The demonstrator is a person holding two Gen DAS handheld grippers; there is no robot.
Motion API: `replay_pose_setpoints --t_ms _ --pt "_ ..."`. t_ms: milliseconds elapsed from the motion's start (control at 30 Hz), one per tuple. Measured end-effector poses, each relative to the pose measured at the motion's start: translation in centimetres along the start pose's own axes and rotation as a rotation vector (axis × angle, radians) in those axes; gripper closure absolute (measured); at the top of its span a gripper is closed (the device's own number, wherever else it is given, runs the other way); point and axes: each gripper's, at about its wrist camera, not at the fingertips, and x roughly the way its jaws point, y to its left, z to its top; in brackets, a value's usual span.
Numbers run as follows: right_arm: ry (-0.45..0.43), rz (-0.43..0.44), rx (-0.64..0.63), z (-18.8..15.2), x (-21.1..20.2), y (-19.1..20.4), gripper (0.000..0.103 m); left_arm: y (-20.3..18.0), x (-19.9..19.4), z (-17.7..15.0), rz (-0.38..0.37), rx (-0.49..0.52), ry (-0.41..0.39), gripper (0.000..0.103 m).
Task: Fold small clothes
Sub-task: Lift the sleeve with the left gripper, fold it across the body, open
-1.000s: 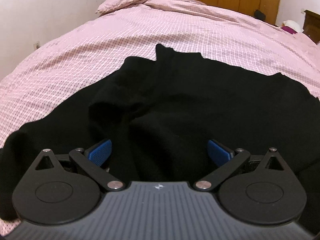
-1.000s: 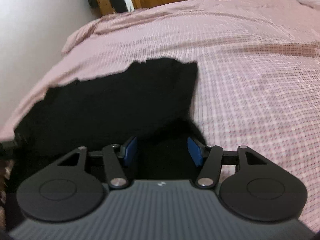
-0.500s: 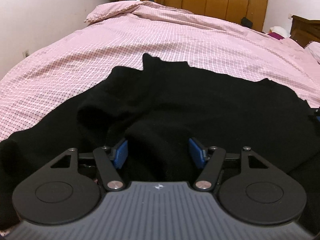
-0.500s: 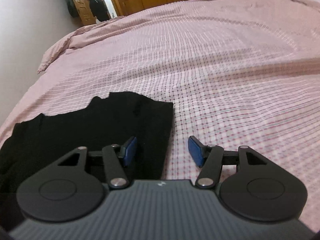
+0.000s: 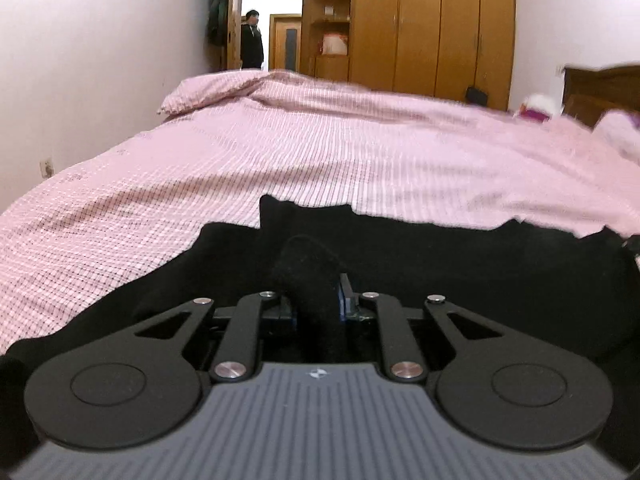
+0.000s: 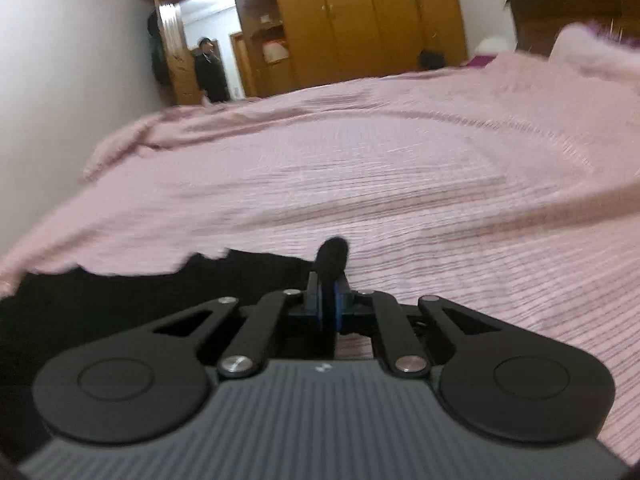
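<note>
On my left gripper (image 5: 318, 300) the jaws are closing on a thick hump of the black garment (image 5: 460, 256), which bulges up between the blue pads (image 5: 342, 294) and over them. My right gripper (image 6: 327, 304) has its jaws drawn tight together on a thin pinch of the same cloth, a small tuft sticking up past the tips. The garment lies on the near part of the pink checked bedspread (image 5: 320, 152), spread wide between my two tools; its far edge runs ragged across both views, with one small peak left of centre in the left view. To the right of my right gripper the cloth ends and bare bedspread begins (that edge sits right at the pinch). Ahead of both grippers the bed is open and flat as far as the rumpled fold of bedding (image 5: 216, 92) near the far end. Beyond stand the wooden wardrobes (image 5: 436, 28), and a person (image 5: 251, 42) in dark clothes stands in the doorway.
</note>
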Motion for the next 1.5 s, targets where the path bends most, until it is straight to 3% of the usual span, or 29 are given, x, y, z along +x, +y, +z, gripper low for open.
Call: replay_pose_setpoints --t_ms 100,333,400,467,500,667,867,1033,1500 --pt "0.076 -0.033 0.008 -0.8 1.8 -0.5 0.094 0.2 3.4 -1.2 0.034 0.013 0.134 0.081" --pt "0.116 -0.028 0.038 -1.1 2.3 -1.3 0.090 -0.9 3.7 -2.1 0.098 0.127 0.089 0.065" --pt "0.119 -0.049 0.039 -0.9 1.7 -0.8 0.078 -0.5 3.3 -1.6 0.086 0.105 0.102 0.064" --pt "0.129 -0.055 0.046 -0.6 0.7 -0.6 0.050 0.2 2.6 -1.1 0.066 0.068 0.119 0.064" --pt "0.129 -0.048 0.052 -0.4 0.0 -0.5 0.046 0.3 2.0 -0.8 0.058 0.055 0.123 0.064" --pt "0.099 0.017 0.038 0.1 -4.3 0.4 0.046 1.9 -1.3 -0.4 0.053 0.018 0.133 0.063" --pt "0.126 0.066 0.027 -0.4 -9.1 1.8 0.046 3.4 -4.8 -0.1 0.065 0.022 0.159 0.060" --pt "0.135 0.088 0.045 -1.0 -12.4 3.0 0.046 4.9 -7.6 -0.3 0.127 0.062 0.153 0.054" --pt "0.162 0.145 0.080 -4.7 -18.7 6.7 0.046 10.6 -11.3 -4.8 0.233 0.112 0.227 0.036"
